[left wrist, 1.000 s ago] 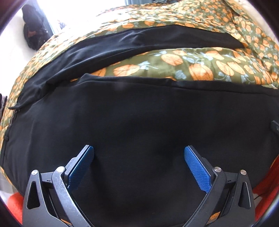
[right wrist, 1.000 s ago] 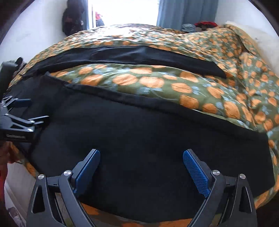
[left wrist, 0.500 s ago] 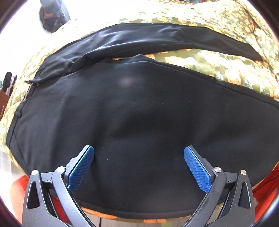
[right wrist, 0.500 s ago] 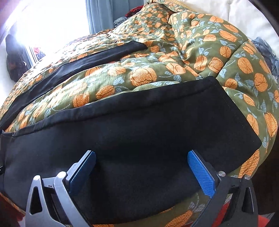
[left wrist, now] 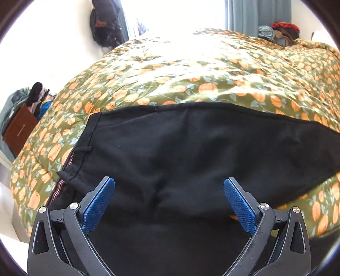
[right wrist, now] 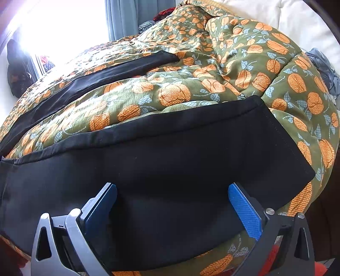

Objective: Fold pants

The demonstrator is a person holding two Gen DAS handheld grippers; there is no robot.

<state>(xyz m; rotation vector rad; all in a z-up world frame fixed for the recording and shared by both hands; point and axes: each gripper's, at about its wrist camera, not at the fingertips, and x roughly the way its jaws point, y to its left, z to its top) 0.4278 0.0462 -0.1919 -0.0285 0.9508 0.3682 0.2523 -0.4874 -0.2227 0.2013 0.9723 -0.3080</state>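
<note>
Black pants point(left wrist: 191, 144) lie spread on a pumpkin-print duvet. In the left wrist view their waistband point(left wrist: 82, 148), with a belt loop and striped lining, runs down the left side. My left gripper point(left wrist: 167, 184) hovers open over the cloth just right of it, nothing between its blue pads. In the right wrist view the near leg point(right wrist: 170, 152) ends in a hem point(right wrist: 282, 135) at the right. The far leg point(right wrist: 95, 72) lies apart as a black strip at upper left. My right gripper point(right wrist: 172, 189) stands wide open above the near leg, close to the hem end.
The green and orange duvet point(left wrist: 191, 74) covers the whole bed and bulges behind the pants. A brown box point(left wrist: 19, 129) with clothes stands left of the bed, and a dark bag point(left wrist: 106, 23) hangs on the wall. White pillows point(right wrist: 276, 17) lie at the far right.
The left gripper has swung left toward the waistband and lifted a little; the far leg has left its view. The right gripper slid right to the hem end, then stayed. Both remain open.
</note>
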